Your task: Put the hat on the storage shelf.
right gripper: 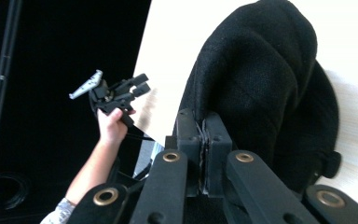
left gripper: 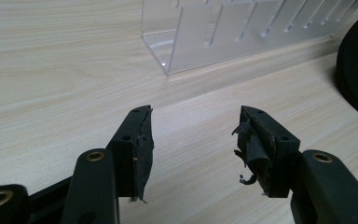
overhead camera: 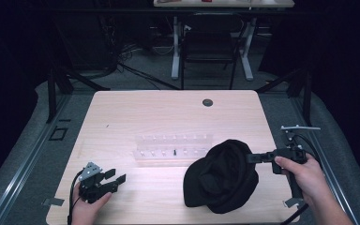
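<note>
On the pale wooden bench (overhead camera: 136, 112), the right tool (overhead camera: 252, 158) pinched the black fabric cap (overhead camera: 222, 176) by its edge to lift it, while the left tool (overhead camera: 111, 180) waited open near the clear plastic rack (overhead camera: 173, 145)

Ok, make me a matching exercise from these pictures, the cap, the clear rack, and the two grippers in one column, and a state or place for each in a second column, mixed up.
Things:
1. cap
2. rack
3. left gripper
4. right gripper

States or places:
A. jaws apart, holding nothing
B. clear plastic, mid-table beyond the cap
C. black, pinched at its edge
D. jaws shut on fabric

Pairs: 1-C, 2-B, 3-A, 4-D
</note>
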Tool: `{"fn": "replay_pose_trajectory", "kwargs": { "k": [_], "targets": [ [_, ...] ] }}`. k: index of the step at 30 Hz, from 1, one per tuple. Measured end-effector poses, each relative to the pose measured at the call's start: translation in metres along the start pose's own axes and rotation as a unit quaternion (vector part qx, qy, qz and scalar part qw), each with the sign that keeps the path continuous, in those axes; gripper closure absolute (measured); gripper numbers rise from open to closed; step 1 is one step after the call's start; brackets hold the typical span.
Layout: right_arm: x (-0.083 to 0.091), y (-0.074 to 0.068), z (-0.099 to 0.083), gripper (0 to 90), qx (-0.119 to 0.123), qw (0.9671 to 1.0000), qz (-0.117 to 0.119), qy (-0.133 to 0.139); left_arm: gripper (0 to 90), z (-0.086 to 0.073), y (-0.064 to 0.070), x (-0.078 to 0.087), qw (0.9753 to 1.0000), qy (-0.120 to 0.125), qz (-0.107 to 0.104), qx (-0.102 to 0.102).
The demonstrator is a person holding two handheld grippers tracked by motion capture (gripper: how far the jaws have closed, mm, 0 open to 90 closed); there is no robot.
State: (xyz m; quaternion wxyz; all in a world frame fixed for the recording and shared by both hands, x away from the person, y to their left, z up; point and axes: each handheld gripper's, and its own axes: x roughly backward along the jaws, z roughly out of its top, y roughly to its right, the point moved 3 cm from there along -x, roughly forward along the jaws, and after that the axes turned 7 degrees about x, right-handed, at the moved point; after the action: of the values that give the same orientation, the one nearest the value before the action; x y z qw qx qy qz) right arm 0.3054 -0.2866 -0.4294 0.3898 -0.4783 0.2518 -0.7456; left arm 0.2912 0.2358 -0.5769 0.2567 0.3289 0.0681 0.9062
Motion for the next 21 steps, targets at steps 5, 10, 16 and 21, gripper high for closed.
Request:
{"fn": "replay_pose_trajectory", "kwargs": {
  "k": [5, 10, 16, 21],
  "targets": [
    [0.005, -0.010, 0.004, 88.4, 0.010, 0.9997, 0.012, 0.016, 45.5, 0.000, 0.000, 0.000, 1.0000, -0.001, 0.000, 0.000],
    [0.009, -0.019, 0.007, 88.4, 0.019, 0.9993, 0.020, 0.027, 45.6, 0.000, 0.000, 0.001, 1.0000, -0.001, 0.000, 0.000],
    [0.011, -0.029, 0.011, 88.5, 0.028, 0.9984, 0.032, 0.036, 45.5, 0.000, 0.000, 0.000, 1.0000, -0.001, -0.001, -0.001],
    [0.013, -0.037, 0.015, 88.4, 0.035, 0.9981, 0.028, 0.041, 45.5, 0.000, 0.000, 0.001, 1.0000, -0.002, -0.001, 0.000]
  ]
}}
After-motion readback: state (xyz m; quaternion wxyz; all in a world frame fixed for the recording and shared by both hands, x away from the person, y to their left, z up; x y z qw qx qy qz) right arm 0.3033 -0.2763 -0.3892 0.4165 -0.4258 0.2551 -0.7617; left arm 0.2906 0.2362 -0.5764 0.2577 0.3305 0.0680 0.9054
